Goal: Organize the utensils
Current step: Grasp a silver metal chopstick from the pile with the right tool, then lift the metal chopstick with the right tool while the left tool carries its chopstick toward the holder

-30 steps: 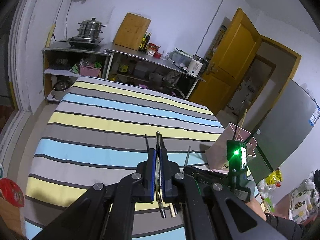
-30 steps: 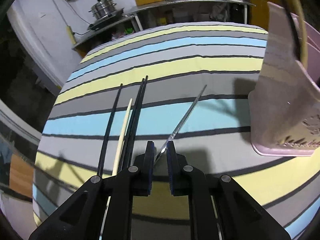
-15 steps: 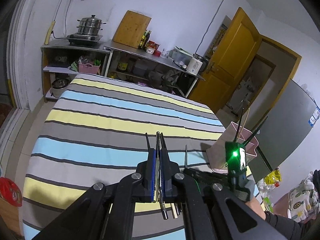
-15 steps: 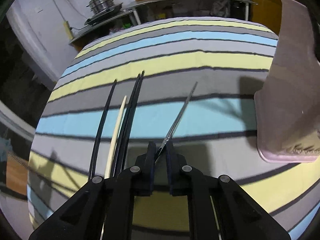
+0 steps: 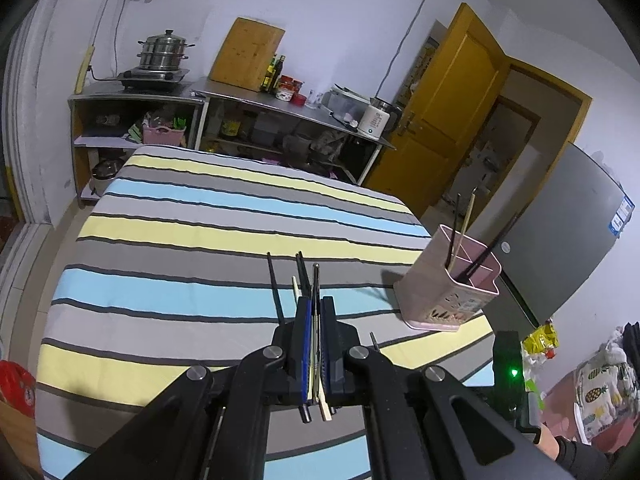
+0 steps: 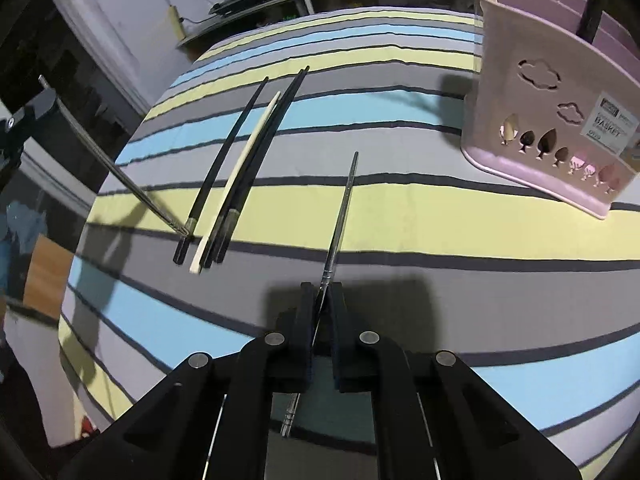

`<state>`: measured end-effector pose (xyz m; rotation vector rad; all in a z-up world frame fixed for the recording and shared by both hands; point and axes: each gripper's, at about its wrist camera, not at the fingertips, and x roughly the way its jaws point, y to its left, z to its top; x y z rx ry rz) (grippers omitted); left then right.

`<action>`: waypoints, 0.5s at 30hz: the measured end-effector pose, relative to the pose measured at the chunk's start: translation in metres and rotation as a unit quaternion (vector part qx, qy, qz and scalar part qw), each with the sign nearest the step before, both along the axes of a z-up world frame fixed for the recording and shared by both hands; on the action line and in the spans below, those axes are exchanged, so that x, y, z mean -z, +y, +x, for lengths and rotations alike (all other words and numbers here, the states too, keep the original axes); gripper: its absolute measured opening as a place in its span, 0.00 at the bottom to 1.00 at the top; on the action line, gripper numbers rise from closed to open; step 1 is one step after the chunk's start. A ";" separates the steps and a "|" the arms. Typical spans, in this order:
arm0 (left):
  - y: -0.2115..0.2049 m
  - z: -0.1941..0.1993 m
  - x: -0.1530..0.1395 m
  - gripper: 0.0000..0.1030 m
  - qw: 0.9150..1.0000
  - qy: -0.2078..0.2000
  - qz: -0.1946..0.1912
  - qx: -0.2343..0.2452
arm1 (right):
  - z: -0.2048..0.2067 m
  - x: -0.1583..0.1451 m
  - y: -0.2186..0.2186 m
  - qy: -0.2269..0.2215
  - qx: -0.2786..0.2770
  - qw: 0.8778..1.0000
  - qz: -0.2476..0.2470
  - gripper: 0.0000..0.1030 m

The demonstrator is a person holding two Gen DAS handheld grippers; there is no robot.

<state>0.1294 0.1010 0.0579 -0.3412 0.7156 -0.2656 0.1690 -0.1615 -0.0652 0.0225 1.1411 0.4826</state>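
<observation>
3 chopsticks already in pink holder (image 5: 448, 292); 4 left on cloth; right gripper (image 6: 322, 312) closing on metal chopstick (image 6: 340, 216), left gripper (image 5: 316, 320) clamping another.

Both handheld grippers share one build: matte black angular linkage arms with round silver screw heads at the pivots. The left gripper (image 5: 316, 320) has blue-edged finger pads (the right gripper's (image 6: 323, 300) look plain dark). A green light glows on a black housing (image 5: 508, 364), above a dark sleeve (image 5: 580, 454).
</observation>
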 end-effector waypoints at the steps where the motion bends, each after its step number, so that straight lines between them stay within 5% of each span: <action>1: -0.002 -0.001 0.000 0.03 1.000 0.001 0.000 0.001 | 0.001 -0.001 0.000 -0.005 0.001 1.000 0.000 0.09; 15: -0.012 0.000 0.005 0.03 1.000 0.009 -0.001 0.019 | 0.052 0.003 0.016 -0.023 0.029 0.999 -0.020 0.11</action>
